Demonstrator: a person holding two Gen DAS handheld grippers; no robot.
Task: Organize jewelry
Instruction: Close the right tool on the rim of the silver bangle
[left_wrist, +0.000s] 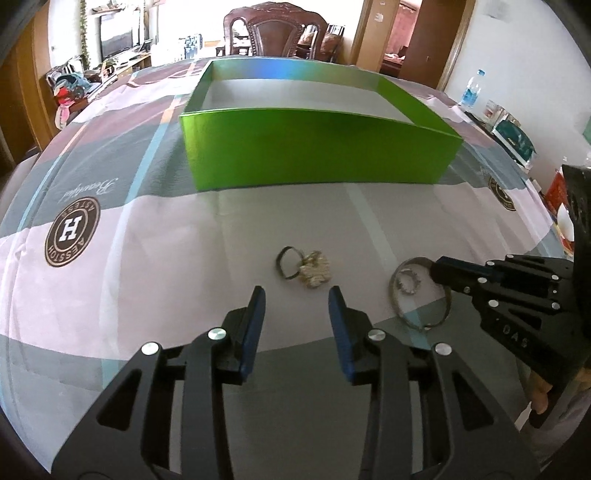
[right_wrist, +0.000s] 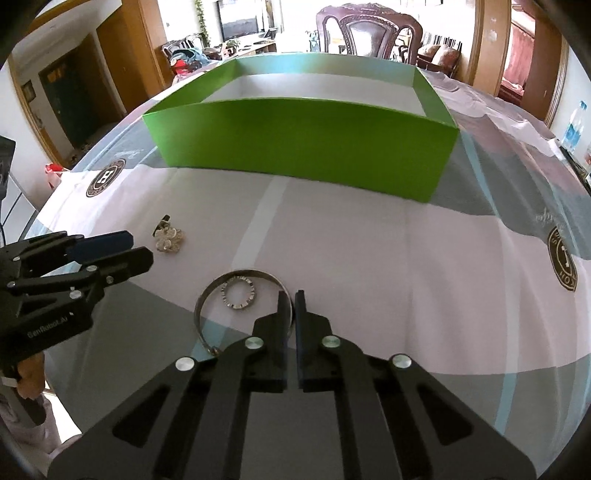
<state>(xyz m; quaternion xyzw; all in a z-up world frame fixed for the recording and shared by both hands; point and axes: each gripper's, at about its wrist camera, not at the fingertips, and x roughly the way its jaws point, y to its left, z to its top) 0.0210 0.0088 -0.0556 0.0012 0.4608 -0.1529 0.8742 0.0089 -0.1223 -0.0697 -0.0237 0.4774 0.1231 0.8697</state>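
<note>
A flower ring (left_wrist: 306, 268) lies on the tablecloth just ahead of my open left gripper (left_wrist: 297, 301); it also shows in the right wrist view (right_wrist: 168, 236). A silver bangle (left_wrist: 413, 295) lies to its right with a small studded ring (left_wrist: 405, 283) inside it. In the right wrist view my right gripper (right_wrist: 290, 304) is shut on the bangle's (right_wrist: 207, 299) right rim, with the small ring (right_wrist: 239, 294) lying inside the hoop. A green open box (left_wrist: 317, 151) stands behind; it also shows in the right wrist view (right_wrist: 295, 147).
The table carries a pink, grey and blue patterned cloth (left_wrist: 147, 229). A water bottle (left_wrist: 472, 88) and boxes (left_wrist: 513, 138) stand at the far right edge. A carved wooden chair (left_wrist: 275, 31) stands behind the table.
</note>
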